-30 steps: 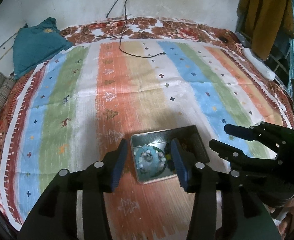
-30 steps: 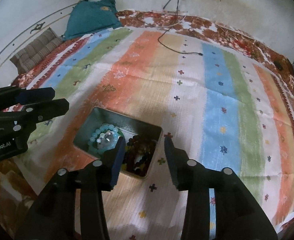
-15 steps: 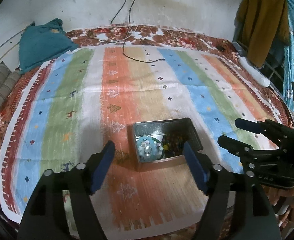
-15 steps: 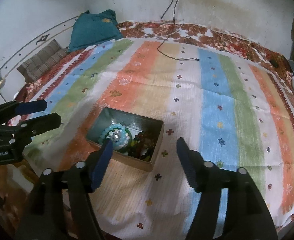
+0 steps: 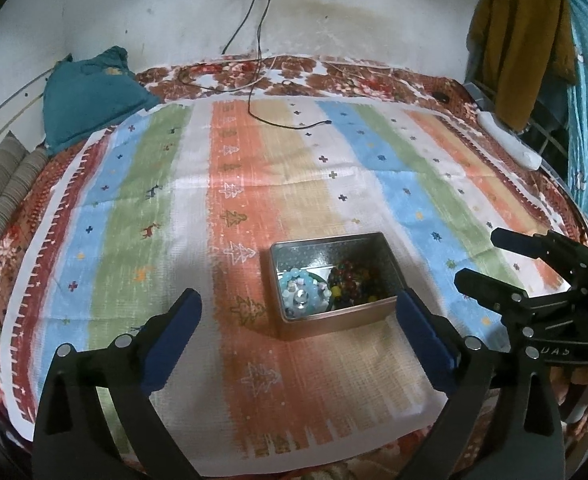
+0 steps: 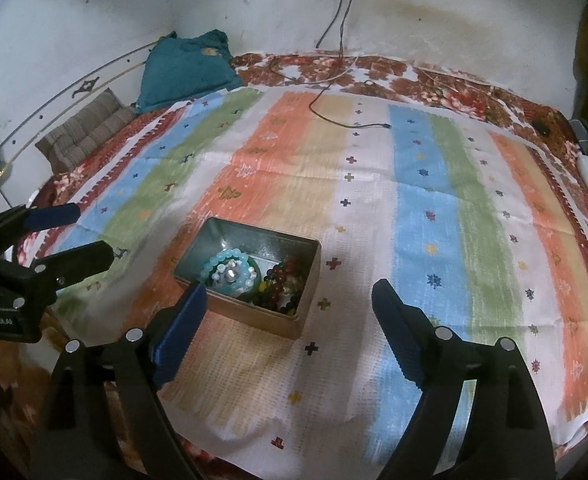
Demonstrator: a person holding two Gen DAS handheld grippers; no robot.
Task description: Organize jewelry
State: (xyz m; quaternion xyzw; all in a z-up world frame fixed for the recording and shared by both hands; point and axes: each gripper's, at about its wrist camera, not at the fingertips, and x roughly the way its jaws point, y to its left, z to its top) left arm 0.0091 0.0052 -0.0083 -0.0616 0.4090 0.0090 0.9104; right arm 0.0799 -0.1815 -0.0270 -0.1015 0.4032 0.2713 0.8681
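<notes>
Jewelry sits gathered in an open metal tin (image 5: 336,322) on a striped cloth (image 5: 234,184) spread over a bed. Inside the tin, a coil of pale blue beads (image 5: 300,290) lies at the left end, and a heap of dark red, green and yellow beads (image 5: 354,282) fills the right end, the two touching in the middle. In the right wrist view the same tin (image 6: 250,312) lies low and left of centre, blue beads (image 6: 230,270) on its left and dark beads (image 6: 284,286) on its right.

The left hand-held gripper (image 5: 298,318) hangs above the near edge of the cloth with its jaws spread wide, having just been opening; the tin lies beyond and between the blue pads, and nothing is gripped. The right hand-held gripper (image 6: 288,304) is likewise spread wide, its jaws also just opened further, with nothing pinched; its left pad overlaps the tin's near left corner in the picture, whether touching it I cannot tell. Each hand-held gripper shows in the other's view, the right hand-held gripper at the right edge (image 5: 480,264) and the left hand-held gripper at the left edge (image 6: 90,234), both well apart from the tin.

A black cable (image 5: 254,80) runs from a wall socket onto the far cloth. A teal cushion (image 5: 90,92) rests at the far left corner of the bed.
</notes>
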